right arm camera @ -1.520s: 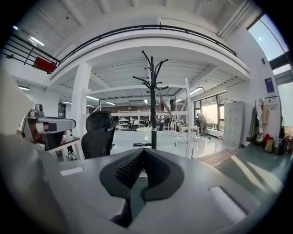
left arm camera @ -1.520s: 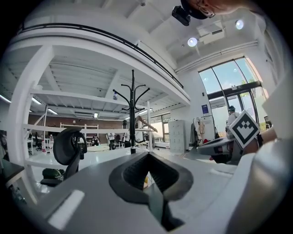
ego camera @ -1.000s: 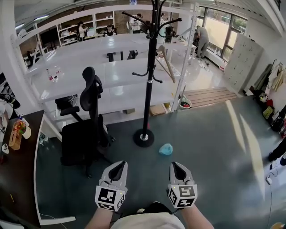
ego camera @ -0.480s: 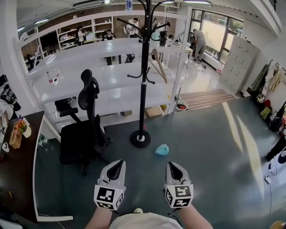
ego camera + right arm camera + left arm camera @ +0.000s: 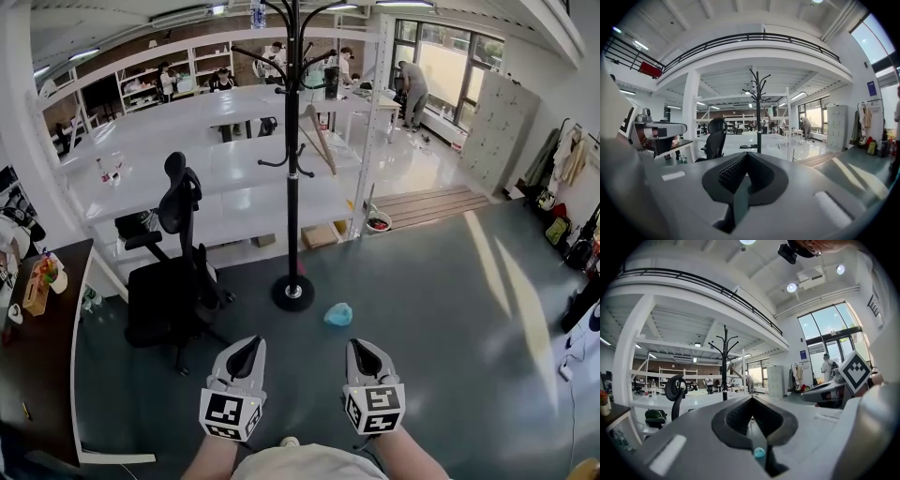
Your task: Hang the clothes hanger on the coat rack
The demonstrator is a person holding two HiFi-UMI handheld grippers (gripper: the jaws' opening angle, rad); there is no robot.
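Observation:
The black coat rack stands on its round base on the grey floor, straight ahead of both grippers. A tan wooden hanger hangs slanted just right of the pole; the hook that carries it is too small to make out. My left gripper and right gripper are held side by side low in the head view, well short of the base. Both are shut with nothing between the jaws. The rack shows far off in the left gripper view, and the rack in the right gripper view.
A black office chair stands left of the rack. A small light-blue object lies on the floor right of the base. White tables run behind, a dark desk at left. People stand far back.
The head view has shifted, so the rack now sits further left in it. Both grippers stay shut and side by side, a little higher in the head view.

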